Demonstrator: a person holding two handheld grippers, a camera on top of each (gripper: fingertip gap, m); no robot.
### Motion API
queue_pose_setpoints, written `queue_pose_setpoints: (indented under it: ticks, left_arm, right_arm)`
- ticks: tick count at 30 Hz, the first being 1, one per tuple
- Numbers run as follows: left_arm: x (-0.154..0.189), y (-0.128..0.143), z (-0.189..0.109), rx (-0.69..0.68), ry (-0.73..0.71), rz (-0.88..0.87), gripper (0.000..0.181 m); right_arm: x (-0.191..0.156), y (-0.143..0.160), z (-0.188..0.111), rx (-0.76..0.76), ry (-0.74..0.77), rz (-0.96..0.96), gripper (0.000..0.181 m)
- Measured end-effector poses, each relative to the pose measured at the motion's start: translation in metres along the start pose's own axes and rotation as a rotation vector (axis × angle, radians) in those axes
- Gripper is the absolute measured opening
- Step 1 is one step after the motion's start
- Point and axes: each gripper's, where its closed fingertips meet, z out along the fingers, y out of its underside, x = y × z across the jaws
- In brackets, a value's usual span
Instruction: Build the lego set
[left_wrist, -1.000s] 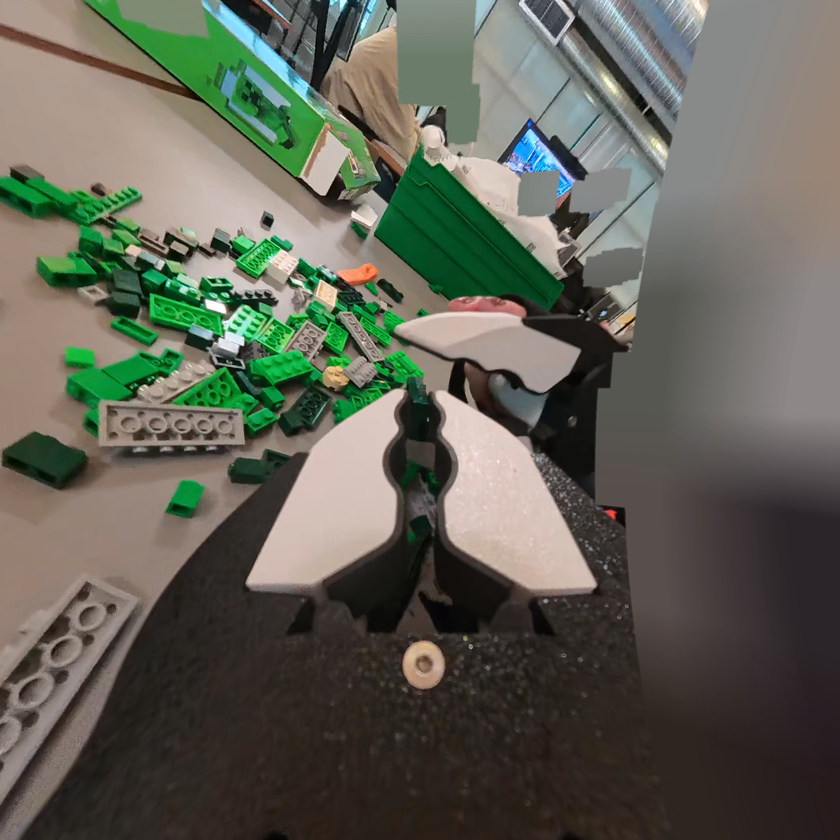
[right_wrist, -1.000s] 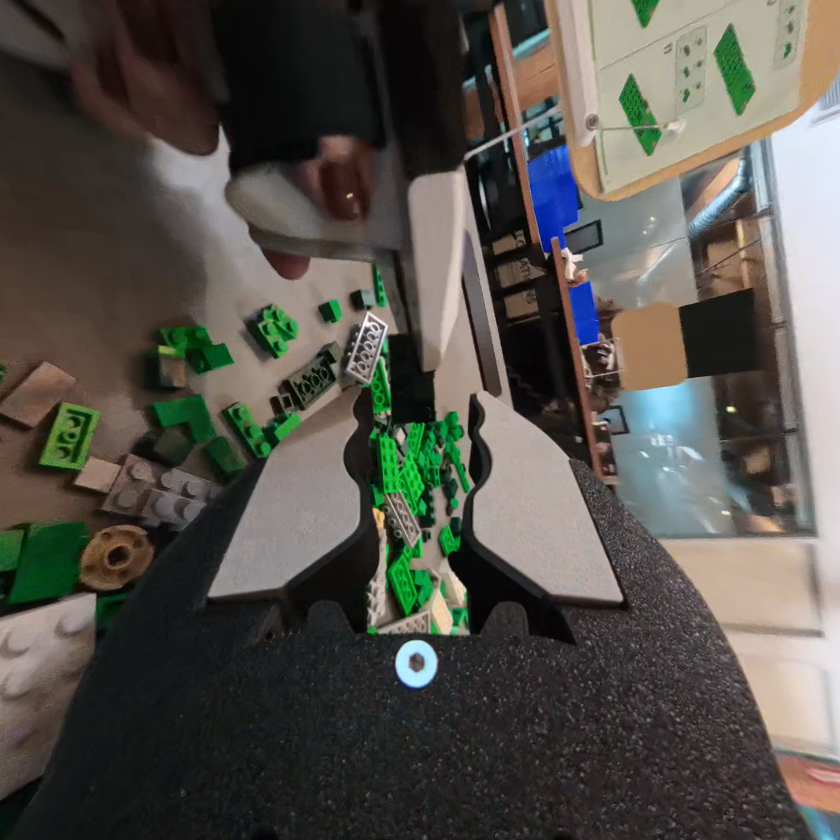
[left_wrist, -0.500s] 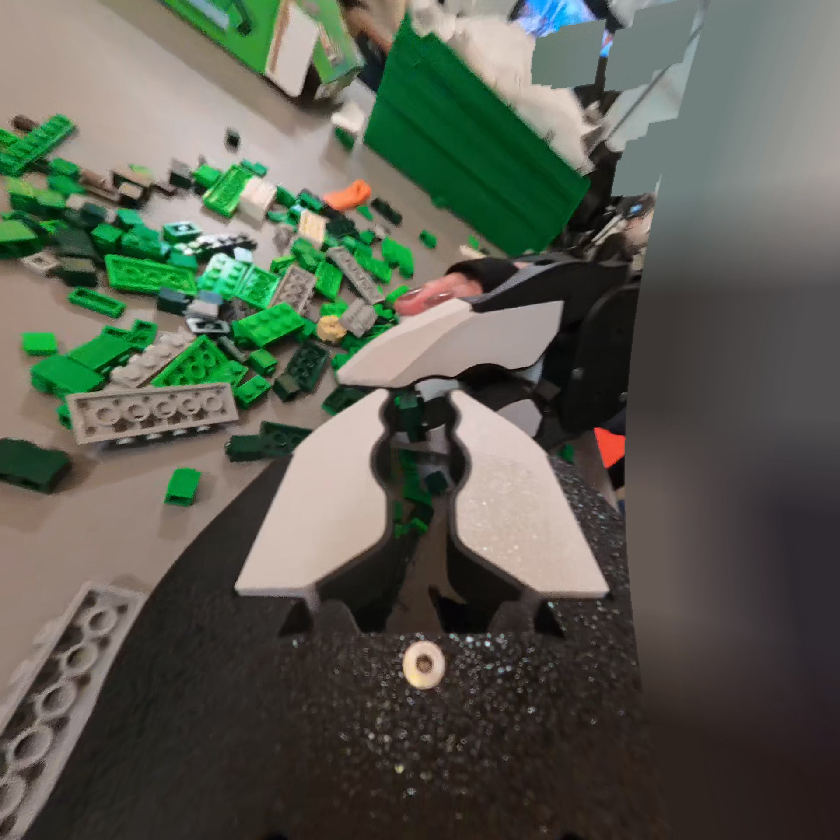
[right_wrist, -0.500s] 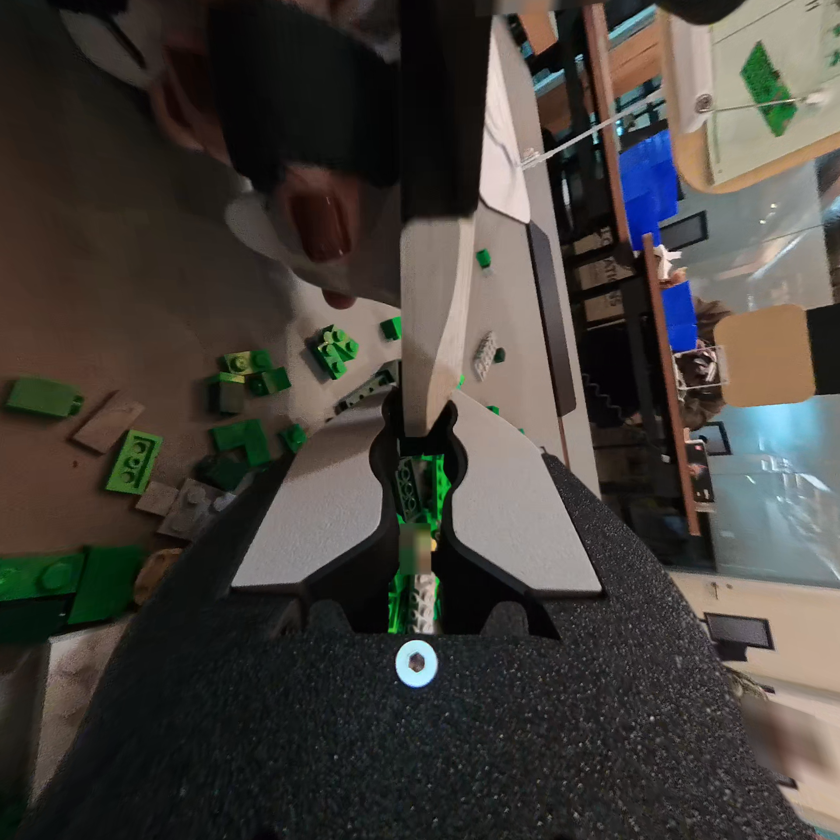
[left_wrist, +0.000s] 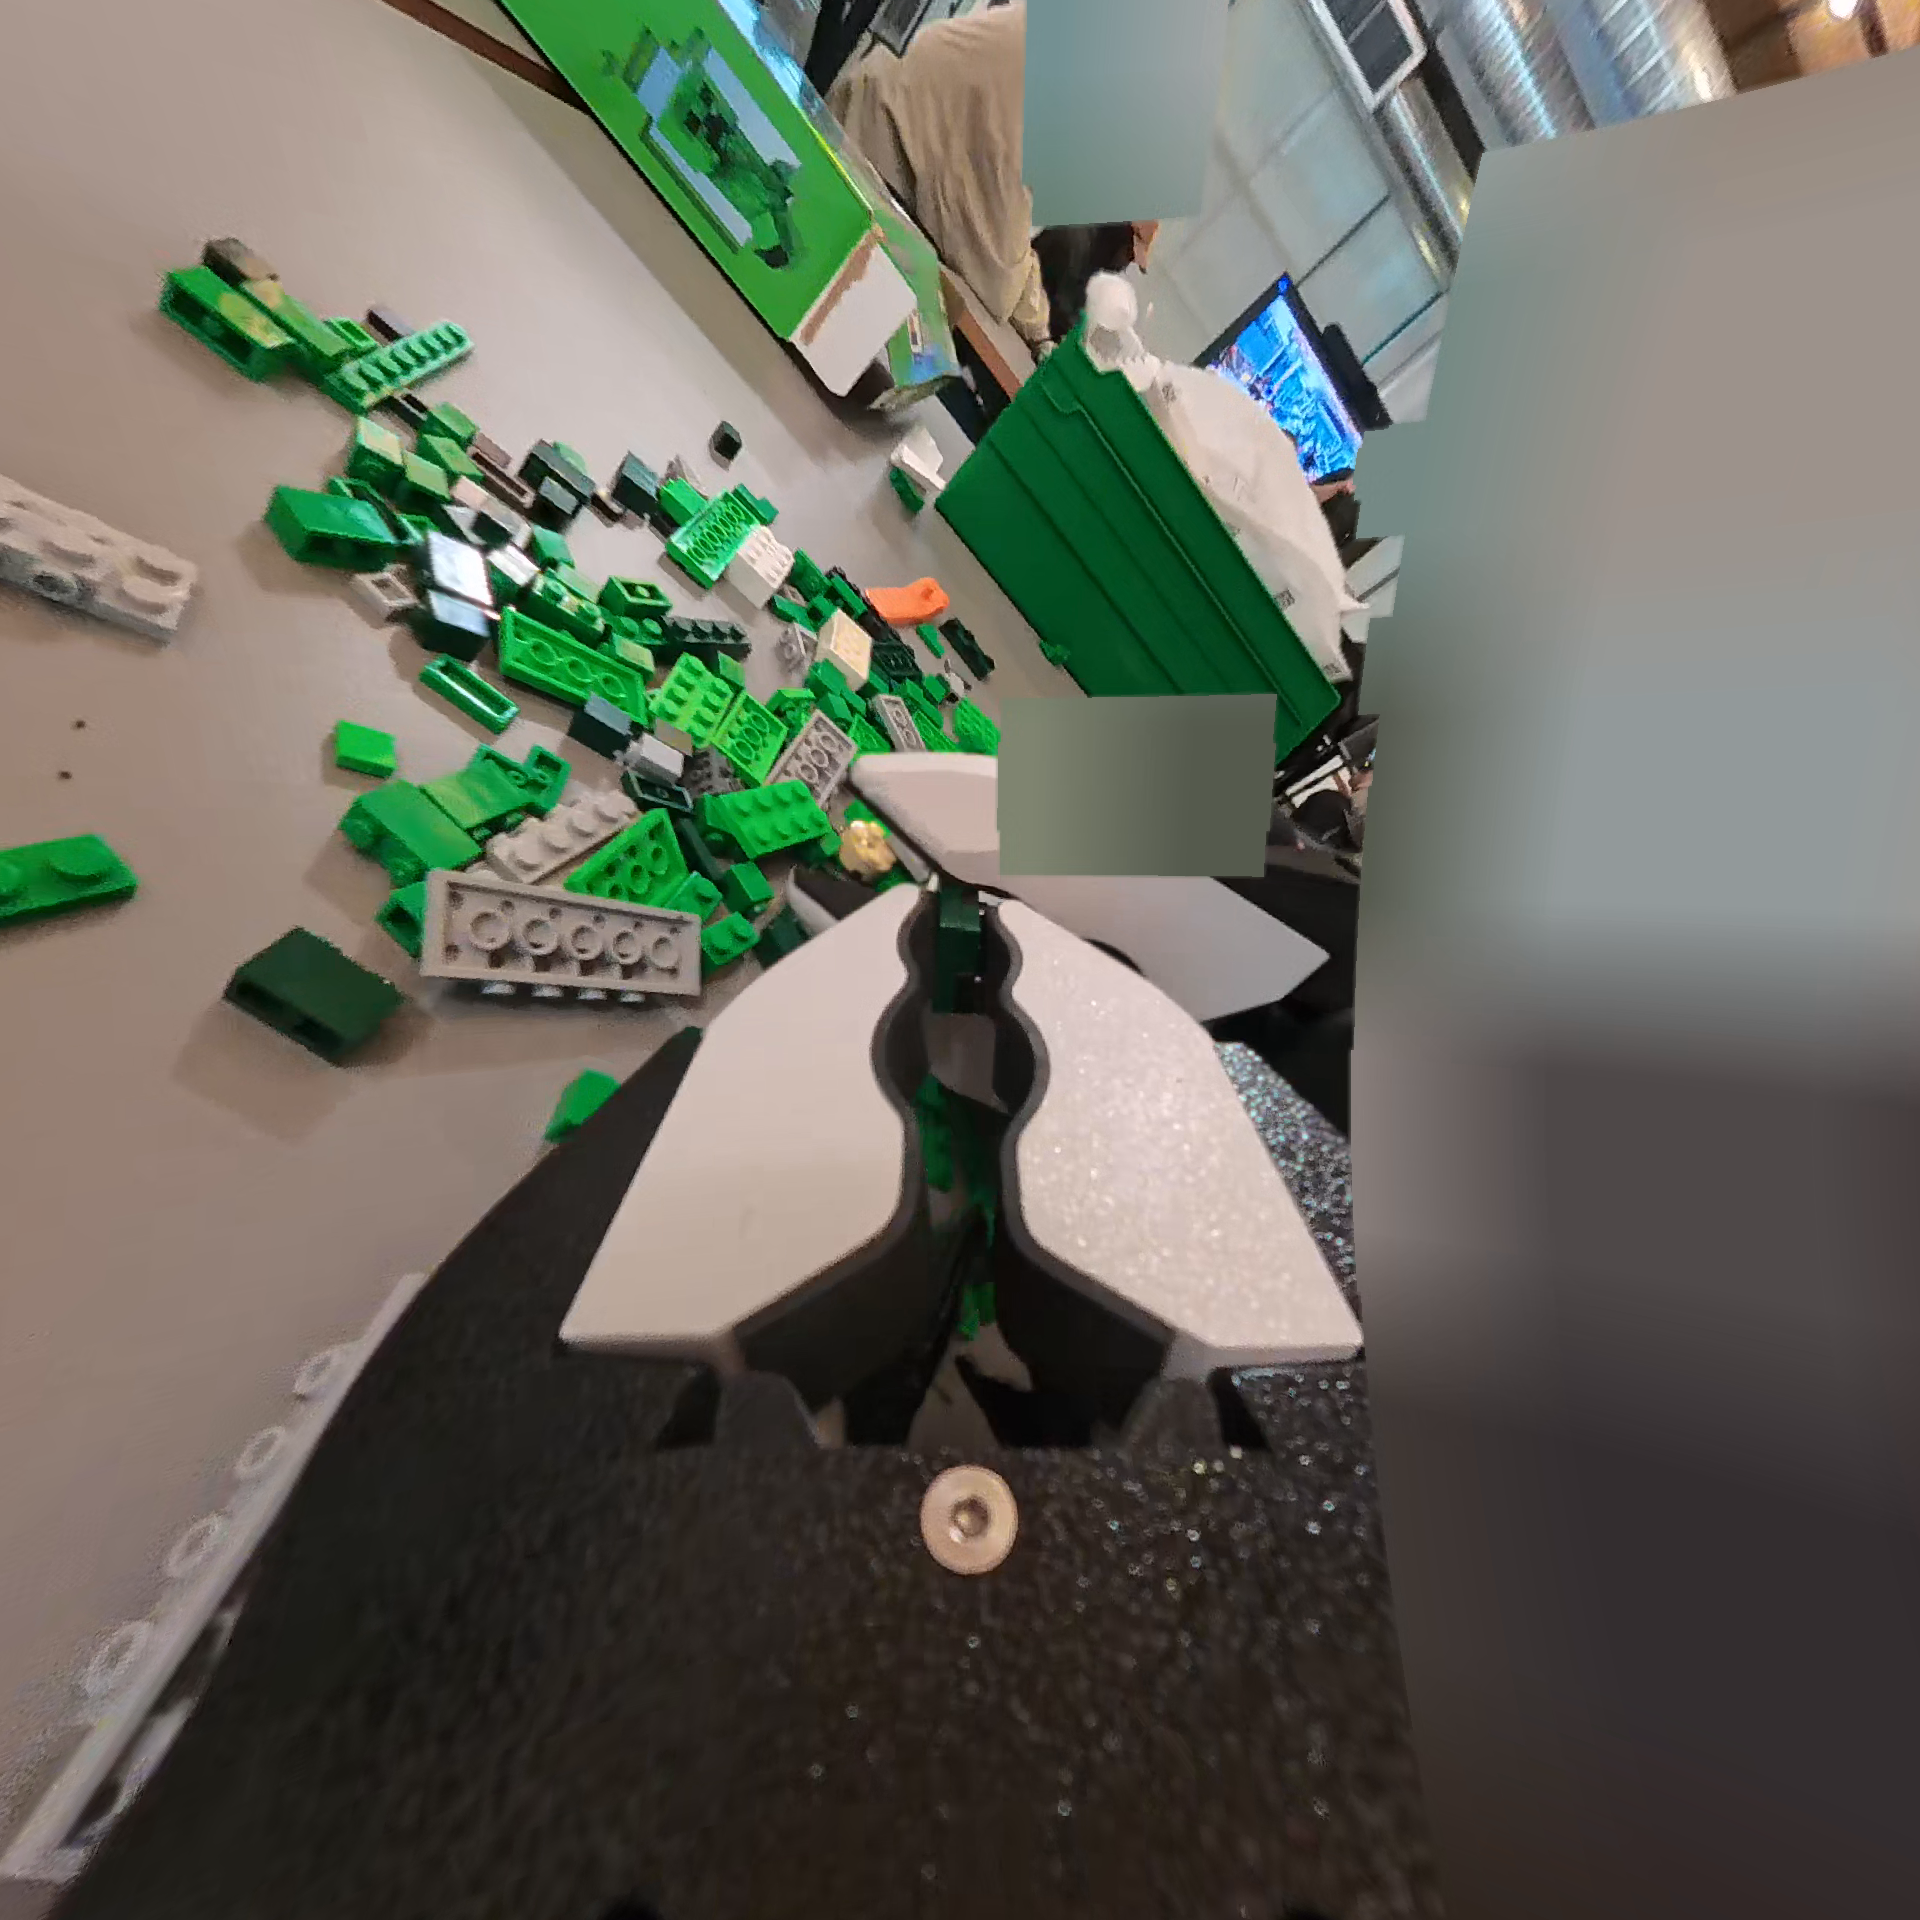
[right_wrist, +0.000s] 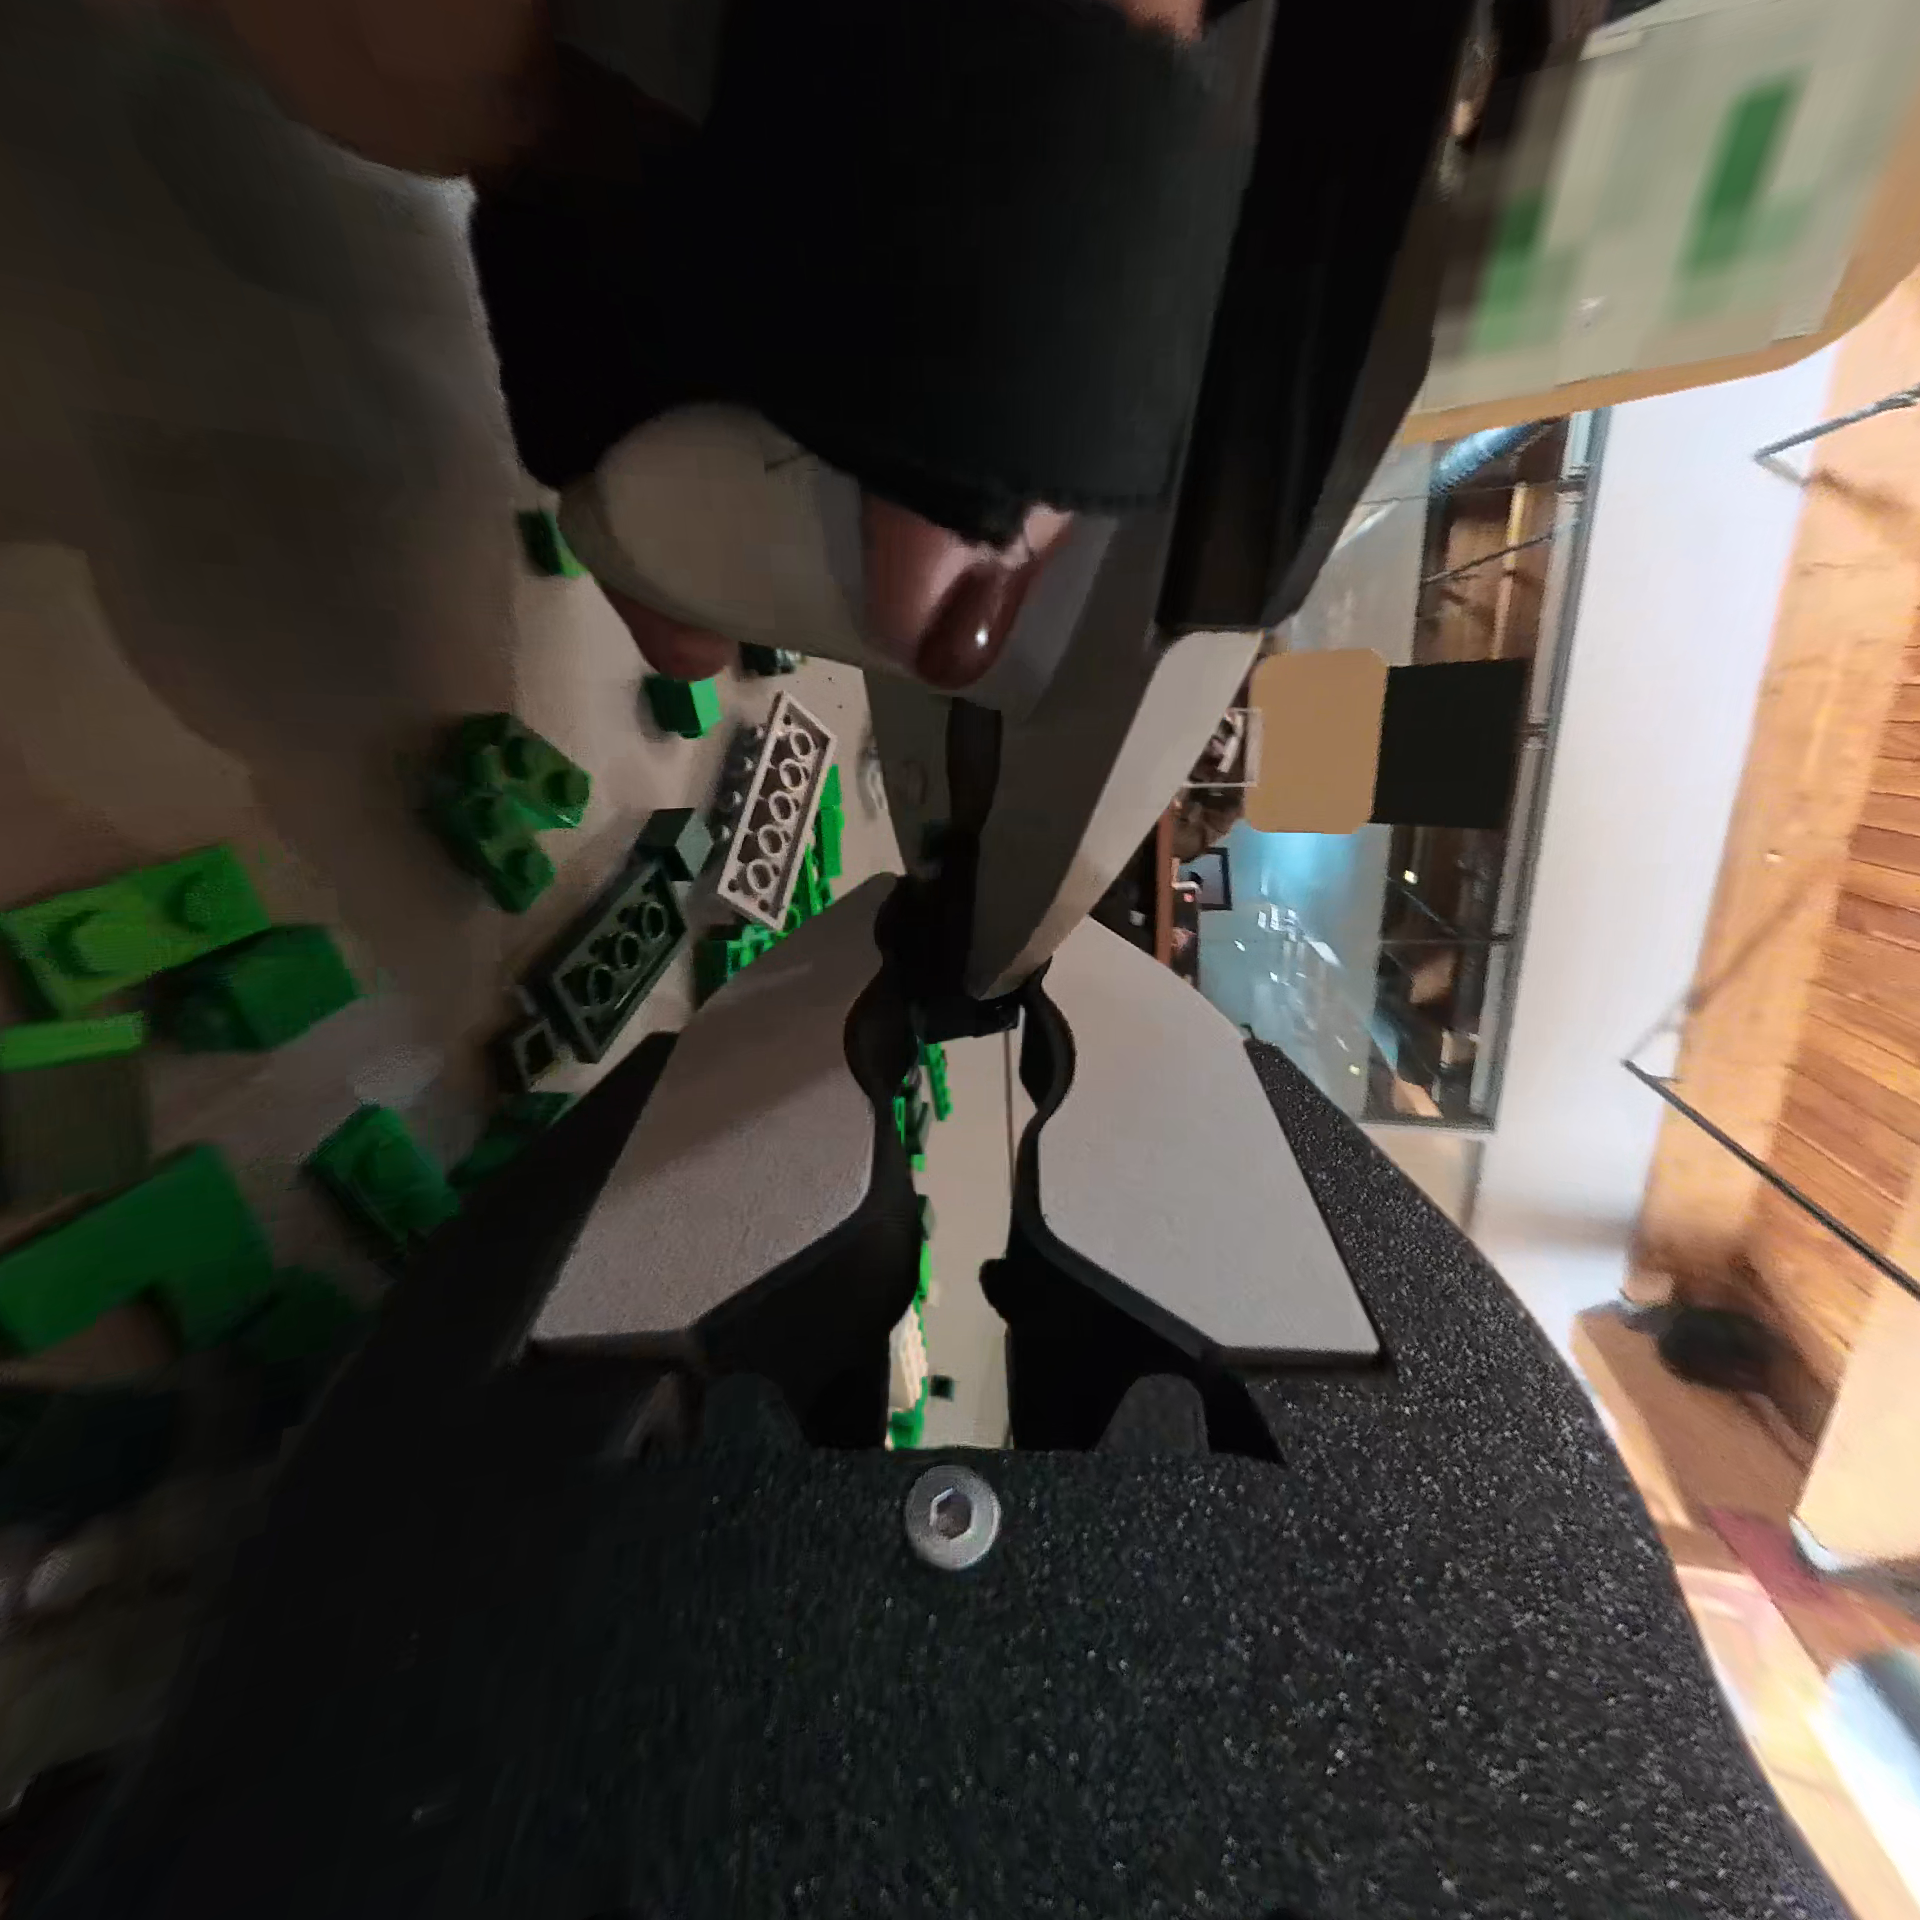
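My left gripper (left_wrist: 956, 920) is shut on a small dark green piece (left_wrist: 954, 956) and holds it above the grey table (left_wrist: 208, 1195). My right gripper (right_wrist: 961, 956) meets it tip to tip, with its jaws closed in on the same dark piece (right_wrist: 951, 1013). In the left wrist view the right gripper's white fingers (left_wrist: 1174, 935) cross just beyond my left tips. In the right wrist view the left gripper's fingers (right_wrist: 1049, 831) point down into my right jaws, with a person's hand (right_wrist: 935, 613) on them. Most of the piece is hidden.
A pile of green and grey bricks (left_wrist: 644, 707) covers the table, with a grey plate (left_wrist: 561, 940) and a dark green brick (left_wrist: 312, 997) nearest. A green set box (left_wrist: 727, 156) and a green bin (left_wrist: 1122, 561) stand behind. An instruction sheet (right_wrist: 1662, 208) hangs at the upper right. Both grippers' tips are close together, under 4 cm apart.
My right gripper went from open to closed in around the left gripper's tips and the dark piece. Both grippers came together and tilted; the left stayed shut.
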Motion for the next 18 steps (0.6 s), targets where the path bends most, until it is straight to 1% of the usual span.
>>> queue_pose_setpoints:
  ticks: [8, 10, 12, 14, 16, 17, 18]
  left_arm:
    - [-0.013, -0.013, -0.005, 0.092, -0.023, -0.122, 0.007]
    - [-0.016, -0.015, -0.007, 0.103, -0.014, -0.160, 0.007]
    - [-0.016, -0.016, -0.009, 0.110, -0.010, -0.164, 0.007]
    - [-0.016, -0.016, -0.008, 0.109, -0.030, -0.129, 0.008]
    - [-0.016, -0.014, -0.006, 0.096, -0.068, -0.075, 0.008]
    - [-0.016, -0.012, -0.005, 0.086, -0.078, -0.056, 0.008]
    - [-0.016, -0.011, -0.004, 0.076, -0.087, -0.042, 0.008]
  right_arm:
    - [0.007, -0.002, 0.016, -0.019, 0.082, -0.060, 0.018]
    - [0.006, -0.003, 0.019, -0.006, 0.071, -0.029, 0.019]
    - [0.005, -0.006, 0.020, 0.037, 0.026, 0.069, 0.021]
    - [0.001, -0.005, 0.022, 0.059, -0.062, 0.203, 0.023]
    - [-0.005, 0.002, 0.024, 0.043, -0.144, 0.306, 0.037]
    - [-0.008, 0.003, 0.025, 0.045, -0.181, 0.326, 0.039]
    - [-0.011, 0.002, 0.024, 0.061, -0.206, 0.337, 0.033]
